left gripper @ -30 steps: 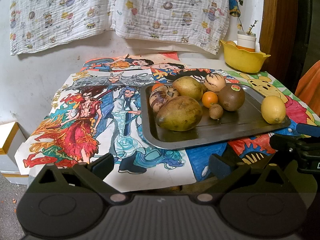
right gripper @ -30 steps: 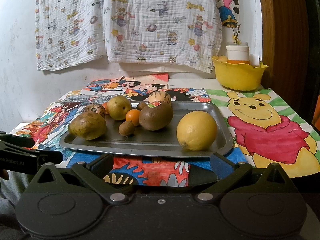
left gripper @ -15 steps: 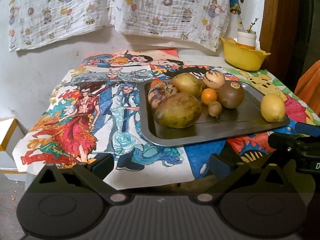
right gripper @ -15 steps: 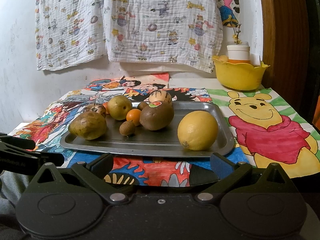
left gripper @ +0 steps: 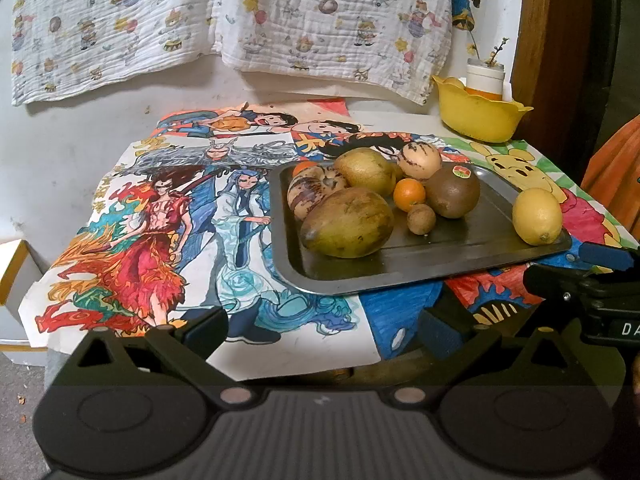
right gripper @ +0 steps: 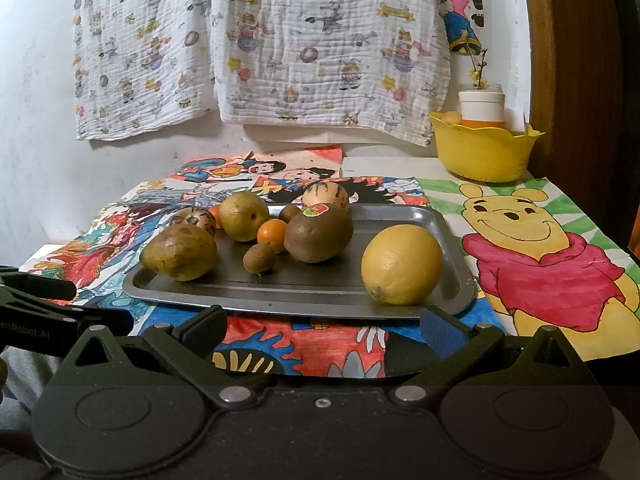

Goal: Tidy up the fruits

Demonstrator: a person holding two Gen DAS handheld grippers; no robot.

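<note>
Table covered in bright cartoon drawings, patterned cloth [right gripper: 264, 48] hanging on the wall behind, yellow bowl [right gripper: 484, 152] at the far right corner. Your metal tray [right gripper: 452, 232] sits mid-table with the fruit on it: lemon [right gripper: 402, 265] alone at the near right, mango [right gripper: 179, 253] at the near left, sticker-marked kiwi [right gripper: 319, 231] and small orange [right gripper: 272, 234] between them. Your left gripper [left gripper: 322, 326] and right gripper [right gripper: 322, 326] both hover short of the tray, jaws spread wide, holding nothing.

Table [right gripper: 384, 166]: drawings [right gripper: 532, 256], tray [right gripper: 452, 276], bowl [right gripper: 484, 152].
</note>
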